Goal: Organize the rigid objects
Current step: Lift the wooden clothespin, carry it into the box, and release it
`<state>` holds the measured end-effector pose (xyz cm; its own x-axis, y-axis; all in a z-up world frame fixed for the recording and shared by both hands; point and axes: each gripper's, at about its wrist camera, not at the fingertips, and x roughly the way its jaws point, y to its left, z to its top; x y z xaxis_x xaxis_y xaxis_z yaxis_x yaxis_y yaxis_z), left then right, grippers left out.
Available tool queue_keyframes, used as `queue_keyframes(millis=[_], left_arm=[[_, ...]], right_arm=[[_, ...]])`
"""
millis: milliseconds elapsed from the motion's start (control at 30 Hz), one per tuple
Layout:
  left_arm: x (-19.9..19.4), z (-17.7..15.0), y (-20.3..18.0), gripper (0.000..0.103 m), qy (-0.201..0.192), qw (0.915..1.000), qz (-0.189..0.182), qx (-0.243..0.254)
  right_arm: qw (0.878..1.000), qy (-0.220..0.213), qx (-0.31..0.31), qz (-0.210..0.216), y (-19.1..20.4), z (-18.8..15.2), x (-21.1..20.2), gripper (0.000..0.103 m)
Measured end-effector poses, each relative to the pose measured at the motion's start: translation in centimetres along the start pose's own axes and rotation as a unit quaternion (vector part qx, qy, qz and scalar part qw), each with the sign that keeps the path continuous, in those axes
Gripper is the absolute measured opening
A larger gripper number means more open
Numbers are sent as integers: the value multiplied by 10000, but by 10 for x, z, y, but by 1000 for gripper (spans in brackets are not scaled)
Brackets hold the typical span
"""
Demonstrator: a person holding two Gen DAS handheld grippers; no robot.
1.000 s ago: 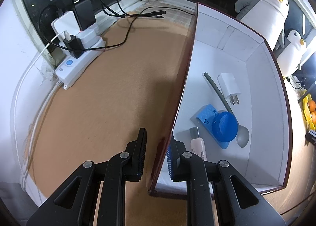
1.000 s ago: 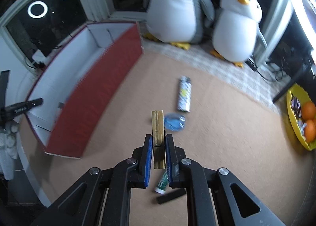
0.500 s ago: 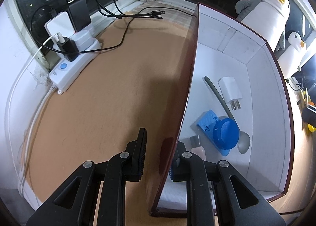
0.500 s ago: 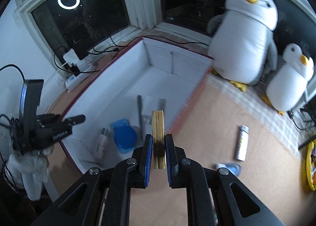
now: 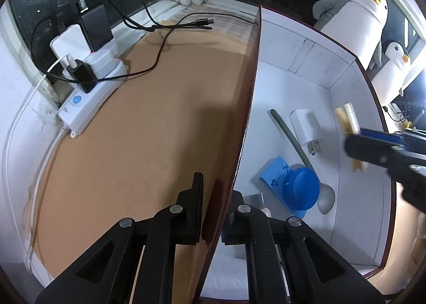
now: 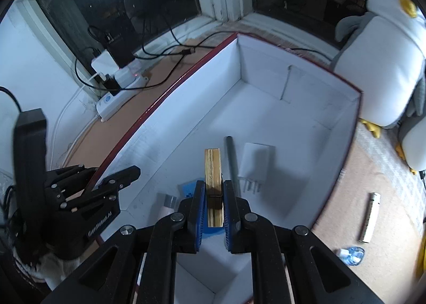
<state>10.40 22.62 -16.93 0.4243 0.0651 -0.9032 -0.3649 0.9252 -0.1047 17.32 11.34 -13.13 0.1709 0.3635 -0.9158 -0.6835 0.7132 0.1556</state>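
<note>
A box (image 5: 314, 59), white inside and dark red outside, stands open on the brown tabletop. My left gripper (image 5: 217, 184) straddles the box's near-left wall (image 6: 149, 115), its jaws closing with the pads pressing on both sides of it. Above the box interior, my right gripper (image 6: 213, 197) is shut on a yellow wooden block (image 6: 212, 168), also seen as the block (image 5: 346, 117) in the left wrist view. On the box floor lie a grey spoon (image 5: 290, 139), a white charger plug (image 5: 304, 128), a blue round lid (image 5: 302, 192) and a small capped tube (image 6: 166, 205).
A power strip (image 5: 90, 96) with chargers and black cables sits by the window at the left. Two plush penguins (image 6: 383, 64) stand right of the box. On the tabletop to the right lie a pale cylinder (image 6: 370, 217) and a small blue-clear item (image 6: 351, 253).
My right gripper carried the yellow block from the open tabletop leftward to above the box interior. The left gripper's fingers have drawn together on the box wall.
</note>
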Motion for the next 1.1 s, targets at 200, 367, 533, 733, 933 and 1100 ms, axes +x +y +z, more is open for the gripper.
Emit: queue_keyframes(millis=[200, 367, 533, 733, 933, 1100], left_arm=[[1, 2, 0, 8, -31, 10000, -29, 5], [1, 2, 1, 8, -45, 10000, -36, 17], [1, 1, 1, 8, -42, 10000, -43, 11], [1, 1, 1, 7, -41, 10000, -42, 12], [1, 1, 1, 8, -42, 10000, -42, 9], [1, 1, 1, 8, -38, 10000, -43, 7]], right_arm=[[9996, 264, -36, -15, 7, 11, 21, 12], [9992, 393, -65, -37, 12, 18, 33, 12], [9989, 464, -84, -66, 15, 22, 40, 12], [9987, 504, -82, -73, 16, 24, 44, 12], [9987, 468, -146, -124, 19, 23, 45, 12], [9990, 406, -155, -101, 19, 24, 43, 23]])
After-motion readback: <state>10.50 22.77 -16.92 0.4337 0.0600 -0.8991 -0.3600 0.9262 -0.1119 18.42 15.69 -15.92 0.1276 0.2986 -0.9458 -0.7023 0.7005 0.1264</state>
